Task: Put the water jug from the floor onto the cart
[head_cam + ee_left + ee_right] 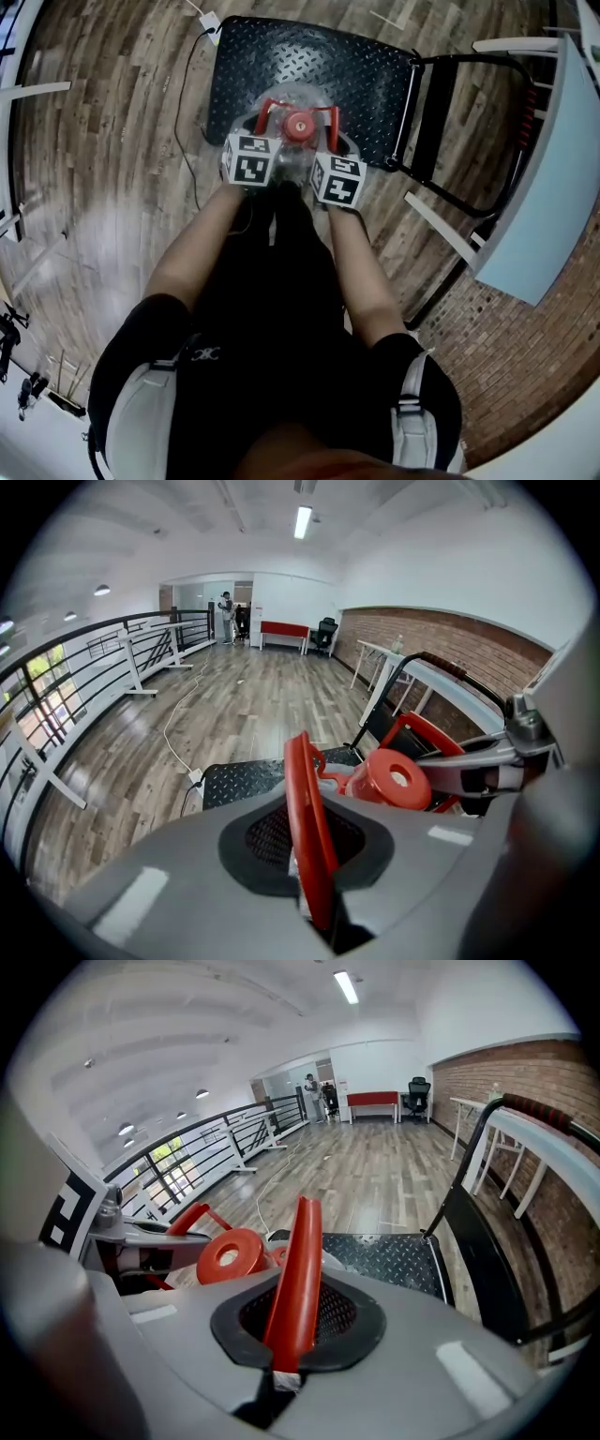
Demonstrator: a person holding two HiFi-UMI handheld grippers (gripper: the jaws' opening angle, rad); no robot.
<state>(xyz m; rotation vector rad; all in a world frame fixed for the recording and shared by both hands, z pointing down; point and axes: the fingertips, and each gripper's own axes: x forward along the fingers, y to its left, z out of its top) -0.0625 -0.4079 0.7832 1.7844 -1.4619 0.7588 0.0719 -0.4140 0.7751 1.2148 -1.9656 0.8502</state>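
A clear water jug [292, 98] with a red cap [300, 125] and two red side handles hangs over the near edge of the cart's black checker-plate deck [361, 70]; I cannot tell whether it rests on it. My left gripper [263, 132] is shut on the left red handle [305, 808], which runs upright between its jaws. My right gripper [328, 141] is shut on the right red handle [295, 1274] in the same way. From each gripper view the cap [394, 778] [230, 1255] and the other gripper show beside it, with the deck [389, 1255] beyond.
The cart's black push handle [469, 131] stands at the deck's right end. A white cable and plug [208, 23] lie on the wood floor at the deck's far left corner. A light blue table [553, 187] with white legs stands at the right; a railing [66, 667] runs along the left.
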